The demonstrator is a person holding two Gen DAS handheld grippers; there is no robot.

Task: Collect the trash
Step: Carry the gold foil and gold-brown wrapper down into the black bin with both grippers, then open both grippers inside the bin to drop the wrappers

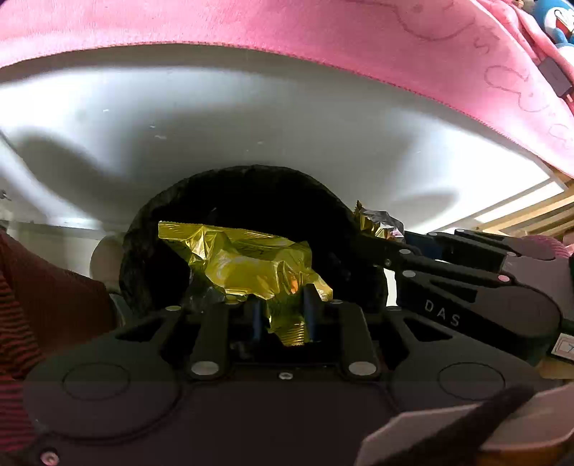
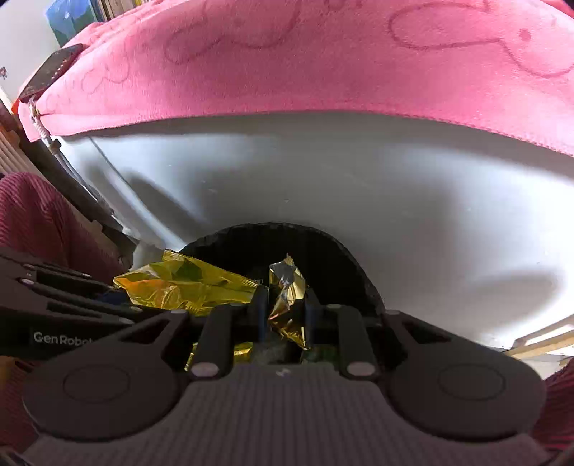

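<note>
The left gripper [image 1: 281, 312] has its jaws clamped on a large crumpled gold wrapper [image 1: 244, 261], which sticks out ahead of the fingers and hangs over the dark mouth of a black bin [image 1: 150, 229]. The pinched end of the wrapper shows a ribbed, crimped seam down between the blue finger pads [image 1: 255, 315]. In the left wrist view the right gripper [image 1: 373, 233] reaches in from the right side, its fingers closed on a smaller wrapper [image 1: 380, 220], gold on one face and silver on the other, held at the bin's right rim.

From the right wrist view the right gripper [image 2: 287, 315] grips that small wrapper [image 2: 288, 286] between its jaws; the piece stands upright and twisted, directly over the bin [image 2: 344, 258] opening. The left gripper [image 2: 118, 297] enters from the left there (its side plate carries pale lettering), and the large gold wrapper [image 2: 179, 286] lies just beside the small one, near the bin's left rim. More gold foil [image 2: 244, 348] shows low down under the right gripper's linkage; which piece it belongs to I cannot tell.

The bin sits against a white tabletop [image 1: 251, 118], and a pink towel [image 1: 323, 32] with a stitched pattern covers the table's far part. A dark red ribbed sleeve [image 2: 39, 215] shows at the left edge of the right wrist view.
</note>
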